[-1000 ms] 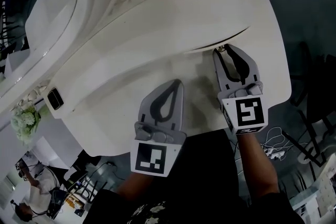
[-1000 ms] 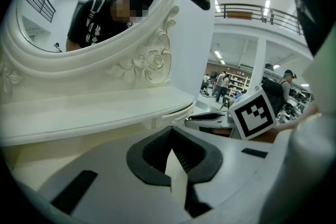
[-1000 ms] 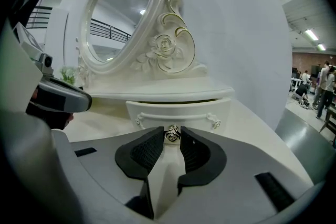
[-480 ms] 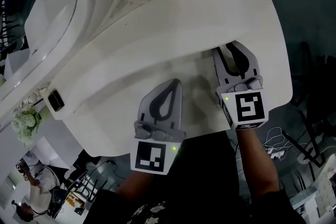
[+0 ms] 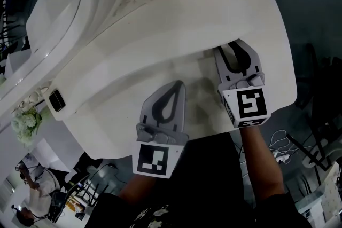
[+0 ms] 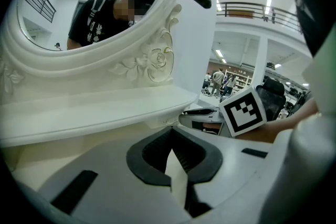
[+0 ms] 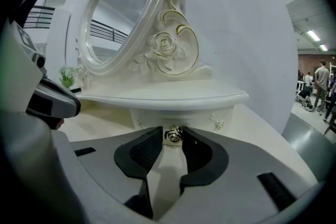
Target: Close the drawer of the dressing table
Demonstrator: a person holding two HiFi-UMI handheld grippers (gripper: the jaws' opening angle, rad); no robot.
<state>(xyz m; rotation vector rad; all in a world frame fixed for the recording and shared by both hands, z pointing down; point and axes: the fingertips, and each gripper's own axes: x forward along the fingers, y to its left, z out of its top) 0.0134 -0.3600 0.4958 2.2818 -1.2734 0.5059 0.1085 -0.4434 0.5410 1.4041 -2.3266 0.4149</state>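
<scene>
The white dressing table (image 5: 160,56) carries a small drawer (image 7: 157,117) under its curved shelf (image 7: 163,96), and the drawer front sits flush beneath the shelf. Its metal rose knob (image 7: 174,136) lies between the tips of my right gripper (image 7: 172,132) (image 5: 231,46). Those jaws have just been opening a little, and the pads stand beside the knob without pressing it. My left gripper (image 5: 180,84) (image 6: 173,131) hovers over the tabletop to the left, shut with nothing in it.
An oval mirror (image 7: 118,13) with carved roses rises behind the shelf. Near the table's left edge are a small dark device (image 5: 55,100) and white flowers (image 5: 24,123). Cables (image 5: 278,149) lie on the floor at right. People stand in the distance.
The dark gap under the shelf by the right gripper has closed as the drawer went in. The right gripper moved slightly toward the mirror. The left gripper stayed still.
</scene>
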